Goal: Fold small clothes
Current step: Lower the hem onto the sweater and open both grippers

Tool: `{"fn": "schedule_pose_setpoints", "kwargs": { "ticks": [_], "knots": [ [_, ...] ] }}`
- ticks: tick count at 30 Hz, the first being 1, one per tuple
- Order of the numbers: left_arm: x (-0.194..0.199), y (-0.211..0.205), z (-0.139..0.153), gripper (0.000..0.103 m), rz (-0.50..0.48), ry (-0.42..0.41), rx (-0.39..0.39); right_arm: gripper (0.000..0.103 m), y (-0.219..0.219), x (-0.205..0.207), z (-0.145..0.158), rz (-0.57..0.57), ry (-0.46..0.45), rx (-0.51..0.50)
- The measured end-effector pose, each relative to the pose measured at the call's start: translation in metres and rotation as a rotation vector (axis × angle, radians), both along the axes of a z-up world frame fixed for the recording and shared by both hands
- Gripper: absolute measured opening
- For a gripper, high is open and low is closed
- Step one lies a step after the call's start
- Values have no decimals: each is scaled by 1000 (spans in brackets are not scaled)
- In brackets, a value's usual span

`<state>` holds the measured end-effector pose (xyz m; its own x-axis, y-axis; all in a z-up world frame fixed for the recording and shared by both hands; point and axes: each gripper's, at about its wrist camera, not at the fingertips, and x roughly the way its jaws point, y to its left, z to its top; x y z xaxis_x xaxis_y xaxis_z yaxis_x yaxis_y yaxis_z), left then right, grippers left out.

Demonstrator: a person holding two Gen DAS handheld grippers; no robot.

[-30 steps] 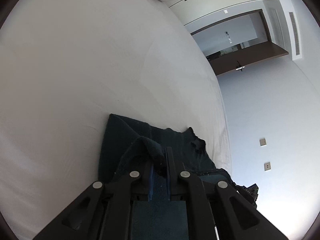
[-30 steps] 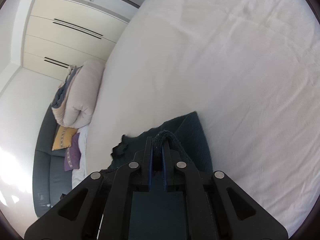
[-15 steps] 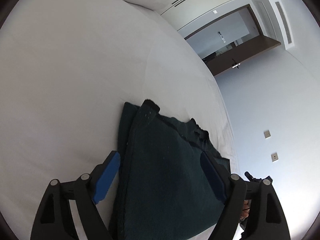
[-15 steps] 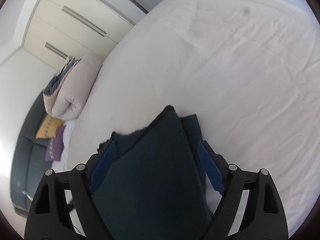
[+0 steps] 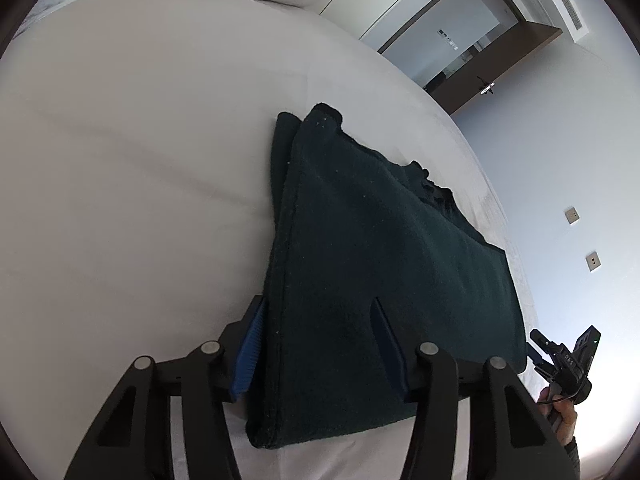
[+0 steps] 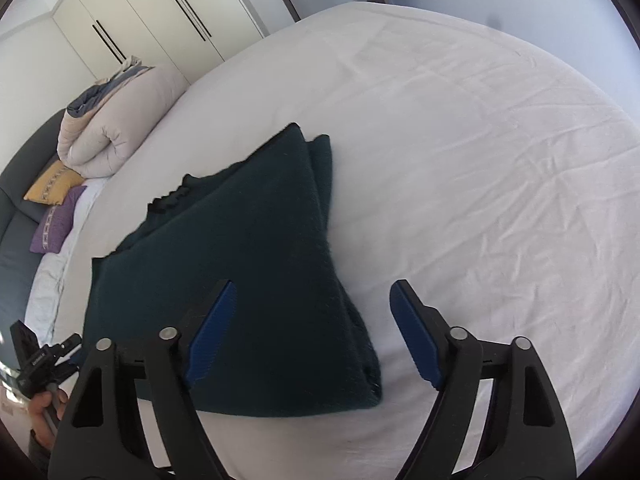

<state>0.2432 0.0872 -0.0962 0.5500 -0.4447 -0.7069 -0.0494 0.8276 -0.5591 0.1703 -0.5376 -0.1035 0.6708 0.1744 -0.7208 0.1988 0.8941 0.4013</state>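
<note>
Two sets of fingers, both spread wide and holding nothing. My left gripper (image 5: 320, 344) sits at the bottom of the left view with its fingers apart over the near edge of the cloth (image 5: 372, 272): the left blue pad shows beside the cloth's left edge, the right finger lies dark against the fabric. My right gripper (image 6: 312, 328) fills the bottom of the right view, its ribbed blue pads well apart; the left one is over the cloth (image 6: 248, 264), the right one over bare sheet.

The cloth is a dark green, fuzzy, fleece-like piece, folded into a thick stack of layers, roughly a wedge that narrows toward the far end. Its folded edges are stitched and specked with pale lint, and one far edge is ragged and wavy. It lies flat on the bed (image 5: 132, 184), centre of both views.

The bed (image 6: 480, 168) wears a white sheet, smooth in the left view, finely creased on the right side of the right view. A rolled beige duvet (image 6: 108, 132) sits at upper left there, with a yellow pillow (image 6: 54, 188) and a purple pillow (image 6: 58, 220) below it. Cream wardrobe doors (image 6: 160, 12) with long dark handles stand behind. A dark wood door (image 5: 484, 76) stands open at upper right of the left view.
</note>
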Motion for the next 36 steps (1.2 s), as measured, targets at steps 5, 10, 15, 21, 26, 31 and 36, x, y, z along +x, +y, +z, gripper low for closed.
{"fn": "schedule_pose_setpoints", "kwargs": {
  "ticks": [5, 10, 15, 21, 26, 31, 36],
  "knots": [
    [-3, 4, -7, 25, 12, 21, 29, 33, 4, 0, -13, 35, 43, -11],
    [-5, 1, -5, 12, -10, 18, 90, 17, 6, -5, -18, 38, 52, -47],
    [-5, -4, -3, 9, -14, 20, 129, 8, 3, -11, -16, 26, 70, -54],
    [-8, -7, -3, 8, -31, 9, 180, 6, -4, -18, -14, 8, 79, -31],
    [-11, -8, -7, 7, -31, 4, 178, 6, -5, -23, -16, 5, 88, -18],
    [-15, -10, -10, 6, -33, -6, 188, 6, -14, -23, -27, -16, 91, 38],
    [-16, -15, -9, 6, -23, -5, 197, 10, -25, -13, -39, -4, 62, 84]
  ]
}}
